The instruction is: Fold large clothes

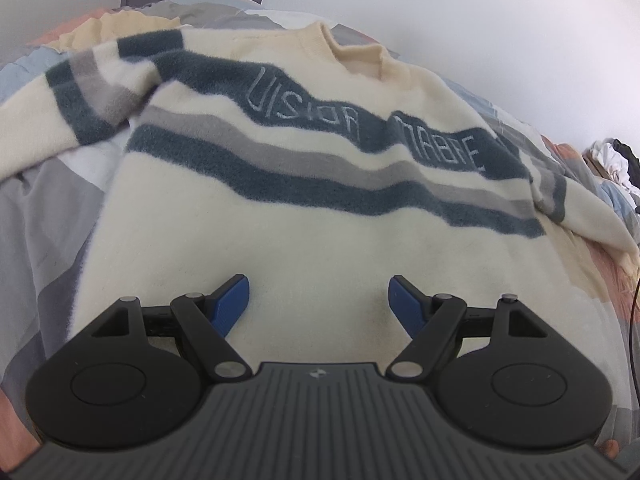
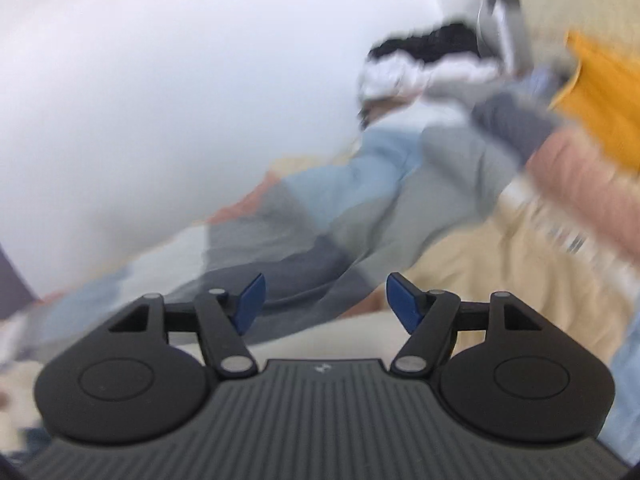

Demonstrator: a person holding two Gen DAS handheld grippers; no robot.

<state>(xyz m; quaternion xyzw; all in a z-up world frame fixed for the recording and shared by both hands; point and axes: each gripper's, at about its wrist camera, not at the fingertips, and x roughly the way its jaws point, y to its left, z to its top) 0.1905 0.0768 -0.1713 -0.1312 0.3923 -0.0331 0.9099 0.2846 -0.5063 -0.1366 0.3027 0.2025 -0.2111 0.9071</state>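
Note:
A large cream sweater [image 1: 304, 216] with dark teal and grey stripes and lettering lies spread flat on the bed, collar at the far end. Its left sleeve [image 1: 80, 92] is folded in across the chest; the right sleeve [image 1: 576, 204] hangs off to the right. My left gripper [image 1: 319, 304] is open and empty, hovering over the sweater's lower part near the hem. My right gripper [image 2: 325, 304] is open and empty, above the bed; its view is blurred and tilted. A cream patch [image 2: 348, 332] just beyond it may be the sweater.
The bed carries a patchwork cover [image 1: 44, 216] of grey, blue, peach and cream, also in the right wrist view [image 2: 332, 200]. A pile of black and white clothes [image 1: 616, 160] lies at the far right, also in the right wrist view [image 2: 420, 60]. A yellow item [image 2: 600, 92] is at right. White walls stand behind.

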